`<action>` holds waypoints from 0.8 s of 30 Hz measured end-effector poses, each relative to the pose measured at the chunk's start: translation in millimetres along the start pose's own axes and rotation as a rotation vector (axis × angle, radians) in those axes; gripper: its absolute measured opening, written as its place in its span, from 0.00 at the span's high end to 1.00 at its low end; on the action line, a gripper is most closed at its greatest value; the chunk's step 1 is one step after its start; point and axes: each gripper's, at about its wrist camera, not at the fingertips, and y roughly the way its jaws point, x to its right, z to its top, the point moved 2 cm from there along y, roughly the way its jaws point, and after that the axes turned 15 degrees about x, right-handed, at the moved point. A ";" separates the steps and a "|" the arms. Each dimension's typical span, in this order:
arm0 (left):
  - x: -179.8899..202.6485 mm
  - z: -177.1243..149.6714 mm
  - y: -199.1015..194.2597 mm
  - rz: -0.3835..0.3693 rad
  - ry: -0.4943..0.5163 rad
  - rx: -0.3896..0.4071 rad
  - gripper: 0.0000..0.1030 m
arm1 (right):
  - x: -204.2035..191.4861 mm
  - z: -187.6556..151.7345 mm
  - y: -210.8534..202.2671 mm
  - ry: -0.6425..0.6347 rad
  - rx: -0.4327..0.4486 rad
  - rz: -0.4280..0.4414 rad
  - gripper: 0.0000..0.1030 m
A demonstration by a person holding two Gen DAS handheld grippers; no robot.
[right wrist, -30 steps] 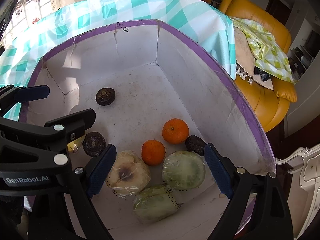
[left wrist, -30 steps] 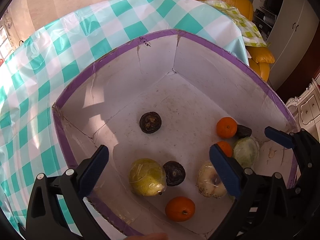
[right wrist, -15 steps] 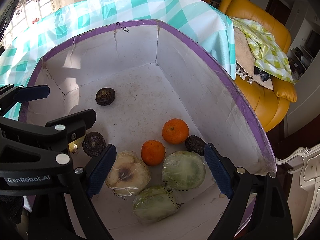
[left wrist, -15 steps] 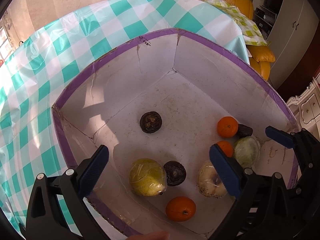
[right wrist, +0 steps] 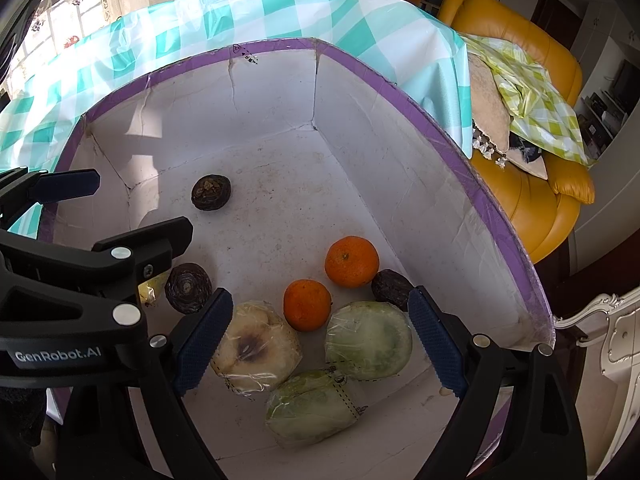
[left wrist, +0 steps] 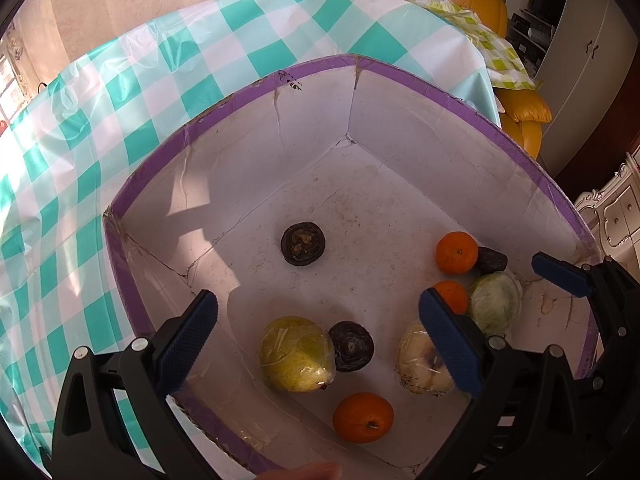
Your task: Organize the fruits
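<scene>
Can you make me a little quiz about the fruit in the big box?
1. How many oranges lie in the box? Count in the left wrist view.
2. True or false: the right gripper is holding an orange.
3. What touches the yellow wrapped fruit? A) a dark wrinkled fruit B) an orange C) the green wrapped fruit

Key: 1. Three. 2. False, it is open and holds nothing. 3. A.
</scene>
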 end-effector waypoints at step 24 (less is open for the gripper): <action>-3.3 -1.1 0.1 0.009 0.005 -0.006 0.02 | 0.2 -0.9 0.0 -0.001 0.000 -0.001 0.16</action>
